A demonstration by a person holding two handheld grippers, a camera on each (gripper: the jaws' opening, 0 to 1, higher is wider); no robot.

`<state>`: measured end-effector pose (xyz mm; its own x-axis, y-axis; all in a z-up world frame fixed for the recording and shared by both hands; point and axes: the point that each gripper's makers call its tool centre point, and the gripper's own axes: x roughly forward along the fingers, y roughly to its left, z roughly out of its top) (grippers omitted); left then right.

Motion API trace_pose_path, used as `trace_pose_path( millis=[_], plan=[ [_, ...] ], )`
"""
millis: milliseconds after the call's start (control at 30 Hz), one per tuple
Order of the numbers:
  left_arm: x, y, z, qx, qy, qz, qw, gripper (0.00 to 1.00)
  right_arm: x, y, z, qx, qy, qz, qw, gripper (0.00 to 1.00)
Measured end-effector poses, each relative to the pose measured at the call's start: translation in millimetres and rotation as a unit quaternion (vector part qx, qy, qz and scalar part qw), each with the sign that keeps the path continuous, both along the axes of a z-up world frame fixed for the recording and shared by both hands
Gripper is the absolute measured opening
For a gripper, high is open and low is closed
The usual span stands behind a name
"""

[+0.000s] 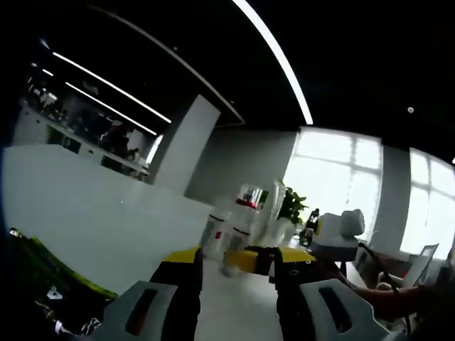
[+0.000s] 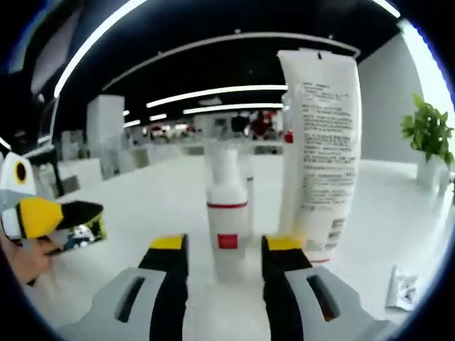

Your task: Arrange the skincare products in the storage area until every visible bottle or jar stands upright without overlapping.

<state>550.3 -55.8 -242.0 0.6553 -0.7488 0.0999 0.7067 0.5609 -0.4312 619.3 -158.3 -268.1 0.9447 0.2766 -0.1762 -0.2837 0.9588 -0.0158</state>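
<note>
**Right gripper view: open jaws line up on a pump bottle**

Right gripper view has the right gripper (image 2: 226, 250) open and empty, its yellow-tipped jaws standing either side of a white pump bottle (image 2: 227, 222) with a red band, upright on the white surface (image 2: 128, 206). A tall white tube (image 2: 318, 149) stands just beside the bottle, close to one jaw. To grip well, the jaws would likely need to go forward a little and close squarely on the bottle's body, low down, without nudging the tube over. The left gripper (image 1: 238, 268), seen in its own view, is also open and holds nothing; it hangs back from the cluster of bottles (image 1: 238, 220). That cluster is blurred and backlit by windows, so its count and posture cannot be told. A small packet (image 2: 402, 285) lies at the edge, unreadable. Whether the pump bottle touches the jaws is unclear.
</note>
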Motion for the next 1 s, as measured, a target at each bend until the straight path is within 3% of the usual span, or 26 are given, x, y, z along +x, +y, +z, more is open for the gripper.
trace_pose_path(
  millis=[267, 700, 1000],
  plan=[
    [0.9, 1, 0.0, 0.0, 0.0, 0.0, 1.0, 0.41, -6, 2, 30.7, -0.001, -0.079, 0.005, 0.9969, 0.46],
    [2.1, 1, 0.1, 0.0, 0.0, 0.0, 1.0, 0.41, -20, 3, 61.2, 0.005, -0.147, 0.006, 0.9891, 0.45],
    [1.2, 1, 0.4, 0.0, 0.0, 0.0, 1.0, 0.41, -34, 4, 86.1, 0.011, -0.206, 0.012, 0.9784, 0.43]
  ],
)
